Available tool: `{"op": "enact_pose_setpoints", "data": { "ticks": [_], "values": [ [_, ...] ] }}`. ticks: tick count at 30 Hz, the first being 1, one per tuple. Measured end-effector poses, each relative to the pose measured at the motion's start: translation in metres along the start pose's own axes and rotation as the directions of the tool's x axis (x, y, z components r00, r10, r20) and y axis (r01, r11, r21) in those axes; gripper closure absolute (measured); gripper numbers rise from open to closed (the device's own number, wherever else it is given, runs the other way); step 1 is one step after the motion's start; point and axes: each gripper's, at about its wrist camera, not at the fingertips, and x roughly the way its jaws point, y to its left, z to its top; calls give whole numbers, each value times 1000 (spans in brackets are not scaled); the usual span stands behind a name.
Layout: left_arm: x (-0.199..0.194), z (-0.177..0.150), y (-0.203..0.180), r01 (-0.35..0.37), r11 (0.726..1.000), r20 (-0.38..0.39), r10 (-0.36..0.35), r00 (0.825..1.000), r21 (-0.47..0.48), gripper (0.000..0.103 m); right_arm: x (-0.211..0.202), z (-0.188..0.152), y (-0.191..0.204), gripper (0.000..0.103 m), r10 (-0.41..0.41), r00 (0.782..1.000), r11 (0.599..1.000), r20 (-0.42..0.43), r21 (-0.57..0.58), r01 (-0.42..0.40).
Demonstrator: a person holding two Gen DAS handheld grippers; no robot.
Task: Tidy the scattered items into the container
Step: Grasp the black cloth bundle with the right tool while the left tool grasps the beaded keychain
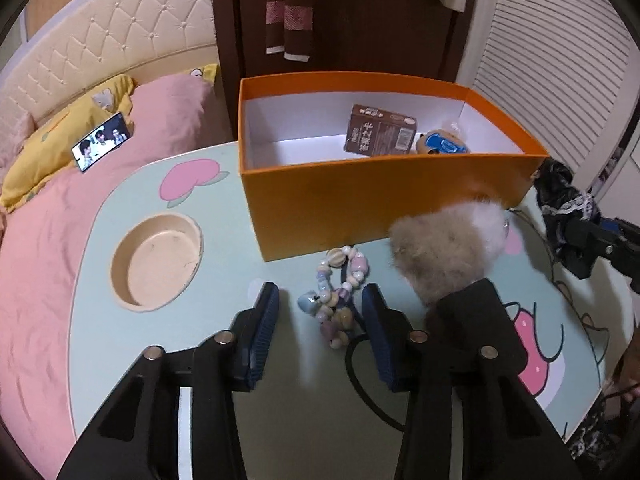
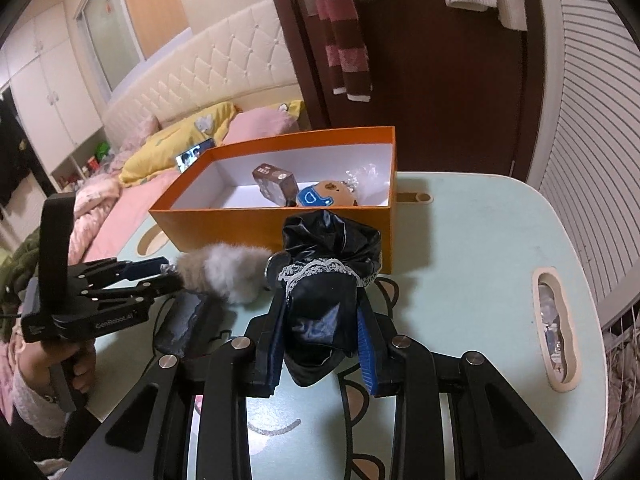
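An orange box point(image 1: 360, 196) point(image 2: 224, 226) stands on the pale green table; inside lie a brown carton point(image 1: 378, 136) point(image 2: 276, 182) and a tan-and-blue toy point(image 1: 440, 144) point(image 2: 326, 196). My left gripper point(image 1: 320, 304) is open, its fingers straddling a pastel bead bracelet point(image 1: 340, 292) lying on the table. A fluffy beige pompom point(image 1: 444, 248) point(image 2: 228, 272) lies just right of it. My right gripper point(image 2: 324, 328) is shut on a black lace-trimmed fabric piece point(image 2: 328, 276), held in front of the box; it shows at the right edge of the left wrist view point(image 1: 560, 200).
The table point(image 1: 168, 208) has a round recessed cup holder point(image 1: 156, 258) at left and a slot point(image 2: 556, 328) at right. A pink bed with a phone point(image 1: 102, 140) lies left. A dark door with hanging scarf point(image 1: 288, 8) is behind the box.
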Motion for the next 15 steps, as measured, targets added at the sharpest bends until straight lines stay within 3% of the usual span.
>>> {"op": "enact_pose_setpoints", "data": {
  "ticks": [3, 15],
  "values": [
    [-6, 0, 1, -11, 1000, 27, 11, 1000, 1, 81, -1, 0, 2, 74, 2, 1000, 1000, 3, -6, -2],
    [-63, 2, 12, 61, 995, 138, -49, 989, -80, 82, -14, 11, 18, 74, 41, 998, 998, 43, -41, -39]
  ]
}}
